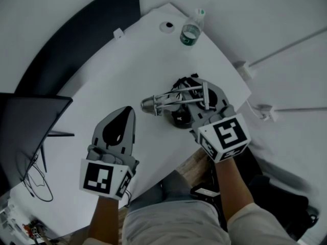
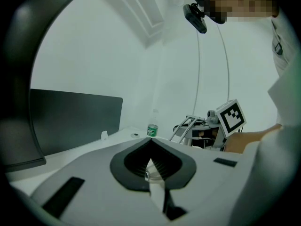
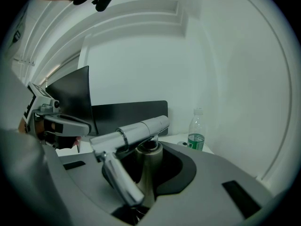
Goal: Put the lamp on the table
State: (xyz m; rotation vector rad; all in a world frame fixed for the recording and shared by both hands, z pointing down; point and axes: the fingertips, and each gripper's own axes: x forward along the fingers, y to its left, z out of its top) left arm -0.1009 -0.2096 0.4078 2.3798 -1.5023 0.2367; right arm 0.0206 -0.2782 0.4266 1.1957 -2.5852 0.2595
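**Lamp held in right gripper over the table's right side; left gripper closed and empty**

1. Table [image 1: 102, 86]: one, with a white top. A dark panel [image 1: 25, 131] stands off its left side.

2. Grippers: two, each carrying a marker cube.
   - The left gripper [image 1: 131, 111] is over the near-left part of the table. In the left gripper view its jaws meet at the tips with nothing clamped between them.
   - The right gripper [image 1: 196, 86] is over the right side of the table. Its jaws are clenched on the lamp's upright metal stem, which stands between the dark pads in the right gripper view.

3. Lamp [image 1: 173, 100]: one.
   - It is silvery metal.
   - In the head view two thin parallel rods run from the gripper leftward to a small tapered head.
   - A dark rounded part sits below the rods, near the table's front edge.
   - In the right gripper view a polished tube lies across the top of the stem, and a second tube slants down toward the camera.
   - The lamp is well apart from the left gripper.
   - Whether its underside touches the tabletop cannot be told.

4. Bottle [image 1: 191, 29]: one. It is clear plastic with a green label and stands upright at the far corner of the table, well apart from the lamp.
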